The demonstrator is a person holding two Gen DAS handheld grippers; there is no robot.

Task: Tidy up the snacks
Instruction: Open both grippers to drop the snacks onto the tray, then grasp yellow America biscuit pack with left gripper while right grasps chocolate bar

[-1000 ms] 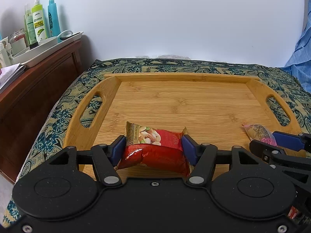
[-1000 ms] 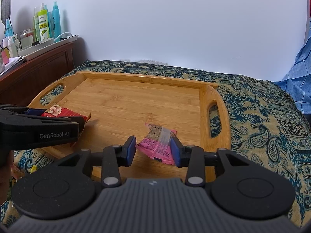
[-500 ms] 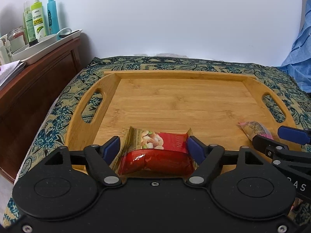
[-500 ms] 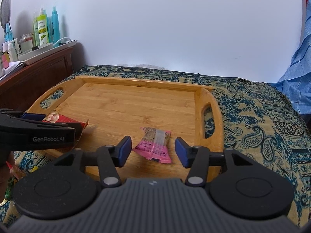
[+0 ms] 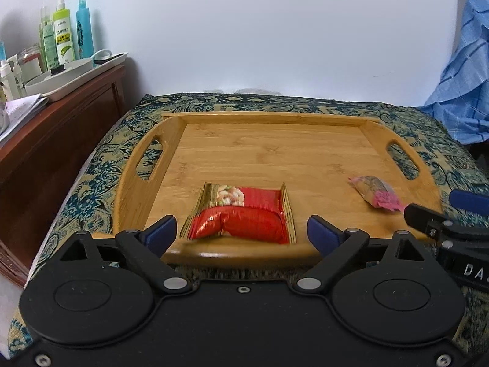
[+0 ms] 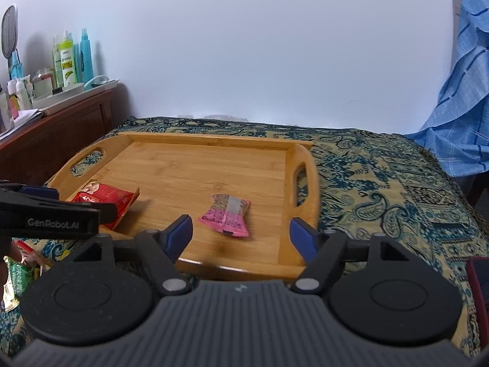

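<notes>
On the near strip of the bamboo tray, which lies flat on a paisley bedspread, two snacks sit well apart: the red nut packet toward the left end, the pink wrapped candy toward the right handle. The spacing reads as deliberate, each snack set down by the hand on its own side so the packs do not overlap and the back of the tray is left free for more.

The left gripper has just been opening; its blue pads stand wide on either side of the red packet without touching it, so it holds nothing. The right gripper has likewise just been opening, pads clear of the candy and nothing between them. More wrappers lie off the tray at the left, likely next.

Readable writing: "GenRobot.AI" along the left gripper's arm seen from the right view, and "DA" on the right one's. The packet print is too blurred to read.
</notes>
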